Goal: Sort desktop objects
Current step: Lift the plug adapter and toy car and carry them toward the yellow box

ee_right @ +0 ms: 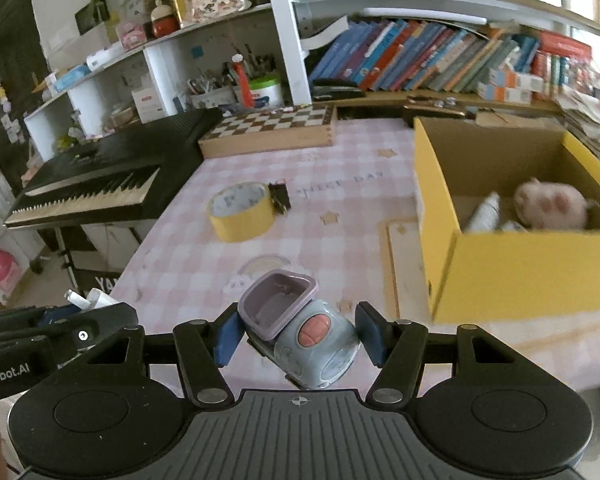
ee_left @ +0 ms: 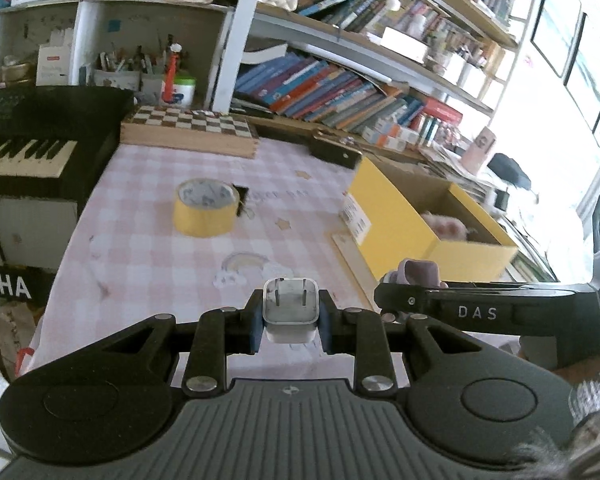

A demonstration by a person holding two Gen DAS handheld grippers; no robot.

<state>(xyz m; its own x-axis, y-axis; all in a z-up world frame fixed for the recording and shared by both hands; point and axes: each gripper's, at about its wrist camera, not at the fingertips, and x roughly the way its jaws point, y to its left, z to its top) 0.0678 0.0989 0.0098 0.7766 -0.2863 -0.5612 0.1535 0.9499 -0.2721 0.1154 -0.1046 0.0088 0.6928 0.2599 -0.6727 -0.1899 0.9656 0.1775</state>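
Note:
My left gripper (ee_left: 290,320) is shut on a white plug charger (ee_left: 290,312), prongs pointing forward, above the near edge of the pink checked table (ee_left: 148,240). My right gripper (ee_right: 298,334) is shut on a grey-blue toy car (ee_right: 308,340) with a purple tub on top; both blue pads touch its sides. The car's tub also shows in the left wrist view (ee_left: 418,272). A yellow cardboard box (ee_right: 520,264) stands at the right, holding a pink plush toy (ee_right: 552,206) and a white tube (ee_right: 486,212). A yellow tape roll (ee_right: 242,210) lies mid-table beside a small dark object (ee_right: 280,196).
A wooden chessboard box (ee_right: 270,130) sits at the table's far edge. A black Yamaha keyboard (ee_right: 100,188) stands left of the table. Bookshelves (ee_right: 440,60) and pen holders (ee_right: 220,92) line the back. A flat cardboard piece (ee_right: 404,264) lies beside the yellow box.

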